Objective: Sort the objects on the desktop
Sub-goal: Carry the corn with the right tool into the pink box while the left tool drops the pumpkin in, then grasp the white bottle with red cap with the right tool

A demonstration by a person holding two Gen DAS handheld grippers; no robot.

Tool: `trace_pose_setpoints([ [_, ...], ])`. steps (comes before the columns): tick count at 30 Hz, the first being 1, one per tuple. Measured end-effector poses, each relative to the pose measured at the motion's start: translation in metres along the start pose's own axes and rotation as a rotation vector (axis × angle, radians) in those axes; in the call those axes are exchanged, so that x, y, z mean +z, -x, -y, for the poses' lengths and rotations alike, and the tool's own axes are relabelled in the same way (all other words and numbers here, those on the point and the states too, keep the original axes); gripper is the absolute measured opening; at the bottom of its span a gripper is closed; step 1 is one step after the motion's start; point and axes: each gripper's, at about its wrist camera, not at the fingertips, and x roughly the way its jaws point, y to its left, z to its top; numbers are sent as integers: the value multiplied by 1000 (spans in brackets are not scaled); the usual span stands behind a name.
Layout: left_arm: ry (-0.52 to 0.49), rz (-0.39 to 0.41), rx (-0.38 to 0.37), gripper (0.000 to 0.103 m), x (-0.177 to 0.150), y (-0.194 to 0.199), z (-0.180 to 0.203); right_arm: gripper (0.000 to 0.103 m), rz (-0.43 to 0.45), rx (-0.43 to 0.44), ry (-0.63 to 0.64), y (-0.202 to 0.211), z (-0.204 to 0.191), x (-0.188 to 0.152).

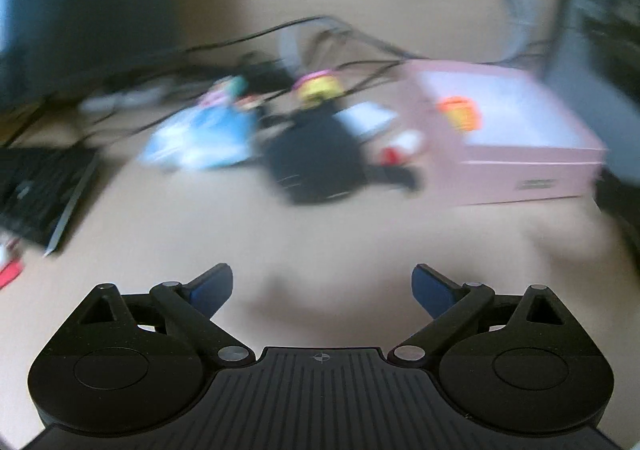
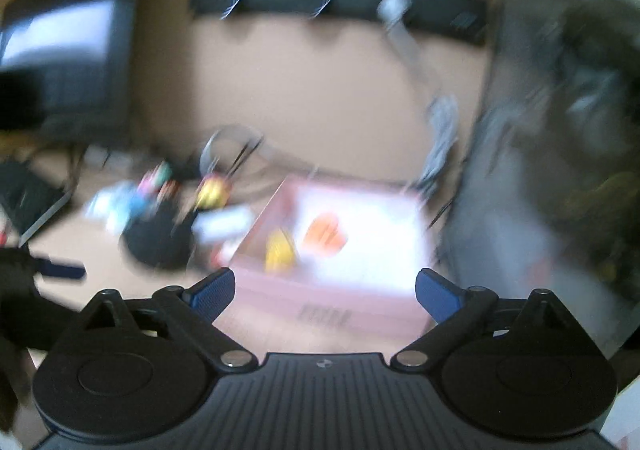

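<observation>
**Both grippers spread over the cluttered desk**

The left gripper (image 1: 322, 286) and right gripper (image 2: 325, 288) stand wide apart, nothing between the fingers. An orange item (image 2: 325, 236) and a yellow item (image 2: 280, 250) lie inside the pink box (image 1: 520, 166); other blurred clutter sits left of it

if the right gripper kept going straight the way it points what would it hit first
Probably the pink box: its near wall sits right ahead of the open, empty right gripper. The picture is blurred, so depth is uncertain.
</observation>
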Motion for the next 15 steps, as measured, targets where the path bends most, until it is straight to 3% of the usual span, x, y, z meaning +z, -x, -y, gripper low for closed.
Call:
trace_pose_setpoints([
  [4, 84, 11, 97, 100, -1, 6, -42, 96, 28, 42, 79, -10, -32, 2],
  [5, 101, 12, 110, 100, 0, 7, -50, 88, 45, 47, 99, -14, -41, 7],
  [9, 144, -18, 131, 101, -7, 14, -79, 39, 24, 55, 151, -49, -82, 24],
  [12, 164, -37, 119, 101, -16, 19, -98, 30, 22, 30, 180, -79, -115, 34],
  [15, 182, -45, 115, 101, -23, 21, -113, 30, 7, -45, 140, -115, -135, 43],
])
